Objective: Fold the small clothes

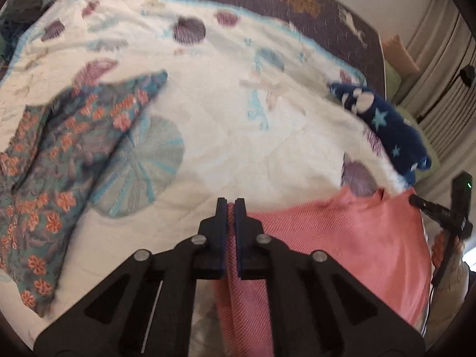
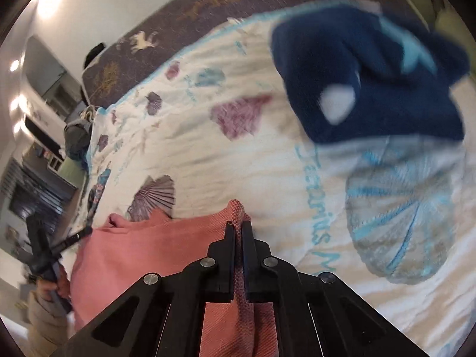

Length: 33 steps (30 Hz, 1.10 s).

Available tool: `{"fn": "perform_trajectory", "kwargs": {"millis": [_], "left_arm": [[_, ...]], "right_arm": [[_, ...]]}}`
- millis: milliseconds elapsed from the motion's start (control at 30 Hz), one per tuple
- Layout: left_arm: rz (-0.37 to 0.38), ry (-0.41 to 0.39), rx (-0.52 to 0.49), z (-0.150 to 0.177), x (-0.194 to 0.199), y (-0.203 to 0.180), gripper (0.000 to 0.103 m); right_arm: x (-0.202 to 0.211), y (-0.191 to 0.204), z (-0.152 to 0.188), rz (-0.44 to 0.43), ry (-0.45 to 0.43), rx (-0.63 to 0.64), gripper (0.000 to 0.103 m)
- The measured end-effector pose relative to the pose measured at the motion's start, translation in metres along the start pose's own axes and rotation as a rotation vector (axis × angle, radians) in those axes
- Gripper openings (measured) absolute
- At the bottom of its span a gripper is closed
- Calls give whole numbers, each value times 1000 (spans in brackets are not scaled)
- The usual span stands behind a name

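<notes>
A pink textured garment hangs stretched between my two grippers above the bed. My left gripper is shut on one top corner of it. My right gripper is shut on the other corner, and the pink garment spreads to its left. The right gripper shows at the far right of the left wrist view. The left gripper shows at the left of the right wrist view.
A white seashell-print quilt covers the bed. A floral teal and orange garment lies on it at the left. A navy star-print fleece garment lies at the right edge, large in the right wrist view. A dark pile of clothes sits at the far corner.
</notes>
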<state>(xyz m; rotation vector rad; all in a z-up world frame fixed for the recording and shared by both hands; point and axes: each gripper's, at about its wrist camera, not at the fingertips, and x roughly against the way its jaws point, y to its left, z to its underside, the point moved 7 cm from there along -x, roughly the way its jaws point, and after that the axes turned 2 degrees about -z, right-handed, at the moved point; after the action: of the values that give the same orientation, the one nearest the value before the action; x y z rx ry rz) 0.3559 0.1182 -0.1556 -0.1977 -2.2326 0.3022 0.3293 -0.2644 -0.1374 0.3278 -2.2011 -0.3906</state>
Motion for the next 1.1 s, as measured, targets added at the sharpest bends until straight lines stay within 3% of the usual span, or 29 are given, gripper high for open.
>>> {"fn": "perform_trajectory", "kwargs": {"millis": [67, 133, 200, 300, 400, 433, 467, 500, 567, 667, 733, 767, 800, 867, 933, 1000, 1100], "left_arm": [[-32, -62, -13, -5, 10, -1, 4], [-69, -91, -16, -11, 12, 3, 4], [-77, -67, 3, -13, 4, 11, 4], [-88, -27, 57, -5, 2, 24, 4], [-25, -26, 98, 8, 22, 24, 6], [3, -25, 101, 12, 30, 22, 8], [65, -15, 103, 19, 40, 16, 20], [93, -2, 101, 22, 44, 11, 41], [127, 21, 65, 25, 48, -2, 59], [31, 24, -2, 17, 34, -11, 60], [25, 69, 15, 13, 12, -10, 60], [45, 113, 42, 13, -5, -9, 54], [62, 132, 59, 14, -12, -8, 30], [89, 142, 93, 12, -22, -9, 9], [110, 91, 98, 7, -11, -12, 5], [100, -10, 97, -5, 9, -5, 4], [-26, -70, 106, -12, 21, 23, 3]], "right_arm": [[19, 0, -8, 5, -62, 8, 2], [18, -12, -12, 41, -52, -8, 2], [4, -23, -8, 104, -11, -17, 3], [-6, -30, 7, 112, 69, -63, 7], [25, -30, 19, 53, 18, -113, 20], [40, -31, 26, 45, -1, -124, 30], [55, -31, 35, 24, -13, -127, 38], [65, -29, 43, 5, -14, -126, 40], [83, -25, 64, -18, 3, -121, 42], [104, -16, 96, -25, 25, -117, 42], [112, -11, 110, -37, 25, -128, 42], [117, -8, 117, -49, 26, -134, 42], [120, -5, 125, -58, 32, -139, 42], [125, -2, 138, -53, 50, -133, 44], [128, -2, 148, -38, 59, -131, 44], [129, -3, 154, -28, 67, -133, 45], [125, -5, 164, -12, 85, -138, 45]]}}
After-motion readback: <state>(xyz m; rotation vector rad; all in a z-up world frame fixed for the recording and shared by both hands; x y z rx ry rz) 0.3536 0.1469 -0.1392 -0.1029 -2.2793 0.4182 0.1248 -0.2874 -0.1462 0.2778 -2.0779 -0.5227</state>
